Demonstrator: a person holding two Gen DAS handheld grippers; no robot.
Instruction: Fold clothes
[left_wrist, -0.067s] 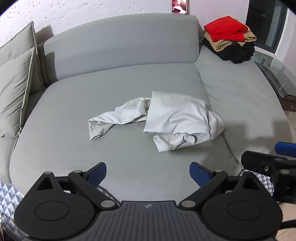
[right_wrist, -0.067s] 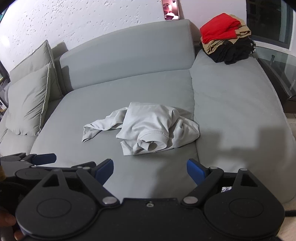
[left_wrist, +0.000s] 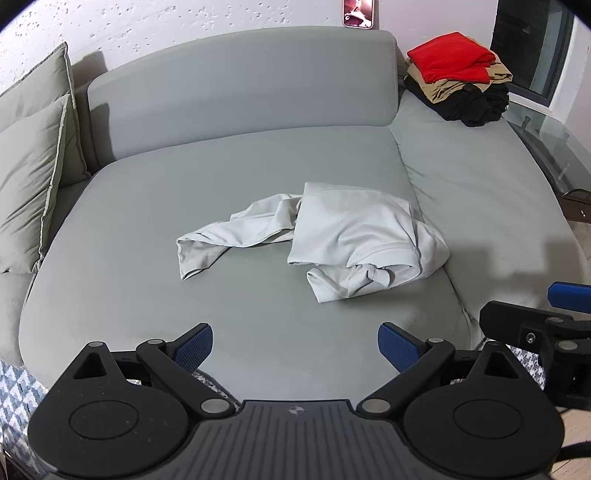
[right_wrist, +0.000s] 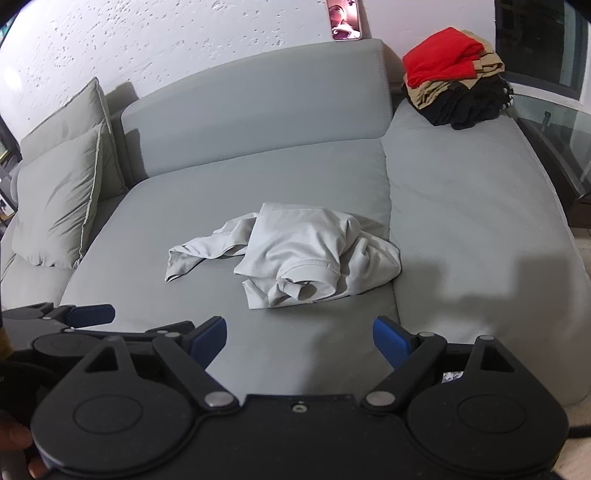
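Left wrist view: left gripper (left_wrist: 294, 345) hovers w/ blue pads spread wide, nothing btwn them, over the near edge of the grey sofa (left_wrist: 229, 177); the crumpled light-grey shirt (left_wrist: 325, 240) lies loose mid-seat, well apart from it, one sleeve trailing left. Right gripper (right_wrist: 300, 341) is likewise spread & empty, just beside the left one, shirt ahead of it. A stack of folded clothes (left_wrist: 458, 88), red on top, sits at the sofa's far right corner; two cushions (left_wrist: 33, 162) lean far left.

Even indoor light is falling softly on the sofa (left_wrist: 258, 314); dark shadows are lying near its right edge, and fisheye distortion is bending and blackening the corners.
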